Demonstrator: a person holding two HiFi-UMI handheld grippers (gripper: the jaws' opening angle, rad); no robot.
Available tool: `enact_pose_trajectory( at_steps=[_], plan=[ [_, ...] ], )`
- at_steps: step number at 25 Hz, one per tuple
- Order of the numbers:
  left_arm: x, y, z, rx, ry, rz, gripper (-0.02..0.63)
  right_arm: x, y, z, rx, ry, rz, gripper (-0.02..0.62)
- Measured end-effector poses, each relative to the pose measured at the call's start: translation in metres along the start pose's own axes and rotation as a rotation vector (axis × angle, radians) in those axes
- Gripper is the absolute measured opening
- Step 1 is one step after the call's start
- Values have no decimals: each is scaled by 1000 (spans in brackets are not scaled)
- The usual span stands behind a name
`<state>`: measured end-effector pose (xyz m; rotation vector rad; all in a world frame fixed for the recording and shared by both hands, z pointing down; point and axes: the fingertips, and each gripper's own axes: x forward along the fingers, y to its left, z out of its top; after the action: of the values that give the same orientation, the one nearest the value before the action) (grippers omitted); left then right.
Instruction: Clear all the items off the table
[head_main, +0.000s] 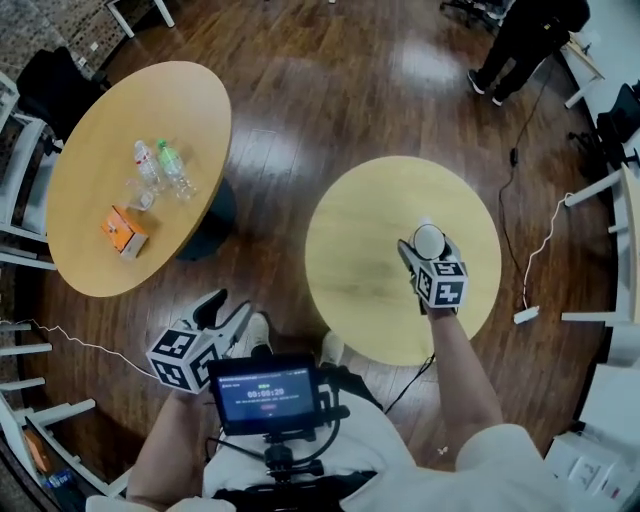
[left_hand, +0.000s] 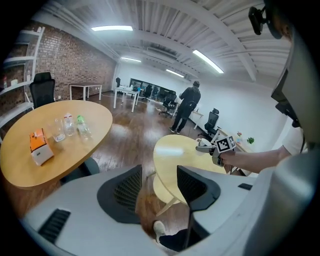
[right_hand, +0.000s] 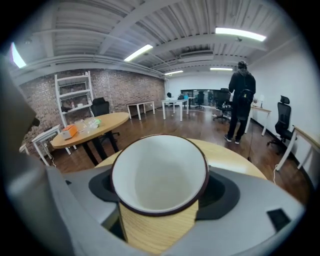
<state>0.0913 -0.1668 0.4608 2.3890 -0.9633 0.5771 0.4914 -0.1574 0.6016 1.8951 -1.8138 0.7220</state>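
Head view: big oval counter at 10 o'clock, loaded. Small round counter at 3 o'clock, its top bare apart from what the right claw holds above it. Left claw at 7 o'clock over the wood floor, jaws apart, nothing between them. Right claw over the round counter toward its 2 o'clock side, jaws closed on a wood-pattern paper cup, upright, white inside, empty. The cup looks lifted clear of the top; contact not confirmed. On the oval counter: orange box, two water bottles and lying side by side, and a clear glass just at their 6 o'clock. Judgement: round counter effectively cleared once the cup is put away; the four items on the oval counter are untouched, so most of the job remains.
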Motion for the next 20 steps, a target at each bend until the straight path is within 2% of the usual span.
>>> enact_pose_trajectory(
  at_steps=[6, 11, 15, 20],
  plan=[
    [-19, 63, 20, -28, -78, -4, 226, 25, 112, 81, -111, -33, 127, 422],
    [-54, 135, 29, -57, -139, 36, 226, 54, 244, 143, -233, -53, 278, 422],
    [-86, 194, 24, -89, -155, 78, 226, 83, 367, 162, -308, -40, 415, 422],
    [-123, 253, 6, -132, -153, 116, 225, 127, 506, 152, -403, 4, 537, 422]
  ],
)
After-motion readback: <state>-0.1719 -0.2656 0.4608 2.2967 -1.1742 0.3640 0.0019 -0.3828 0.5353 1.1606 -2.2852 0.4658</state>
